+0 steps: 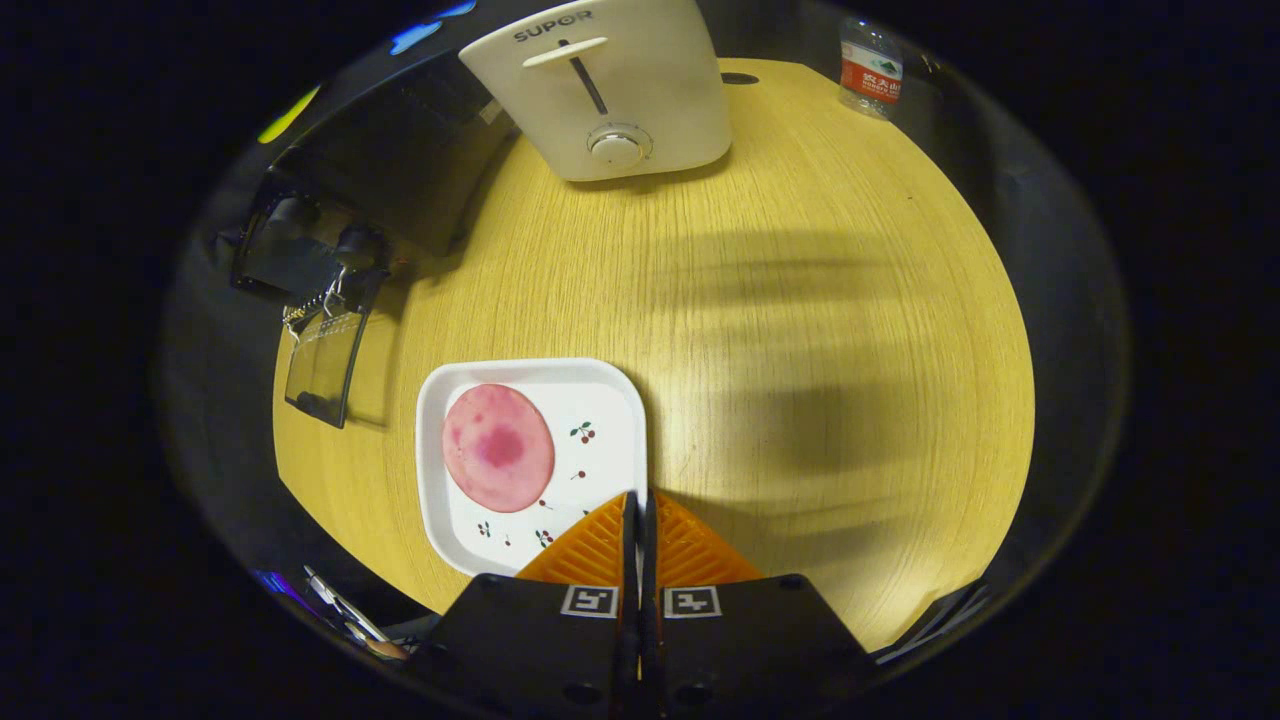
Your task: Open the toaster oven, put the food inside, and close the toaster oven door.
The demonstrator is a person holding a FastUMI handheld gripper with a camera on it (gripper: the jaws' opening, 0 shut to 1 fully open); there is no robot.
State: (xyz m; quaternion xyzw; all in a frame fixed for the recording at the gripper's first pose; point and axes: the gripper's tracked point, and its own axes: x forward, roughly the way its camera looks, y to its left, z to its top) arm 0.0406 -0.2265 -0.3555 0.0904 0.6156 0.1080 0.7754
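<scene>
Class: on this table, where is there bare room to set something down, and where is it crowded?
Bare: the wood table between toaster, water bottle and shut gripper. Crowded: the plate holding the pink slice, and the black clamp stand beside it.

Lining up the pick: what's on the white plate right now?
On the white plate lies one round pink slice of food, toward its left side, flat. The gripper is shut, its fingertips over the plate's near right edge, covering that corner, so anything under them is hidden.
</scene>
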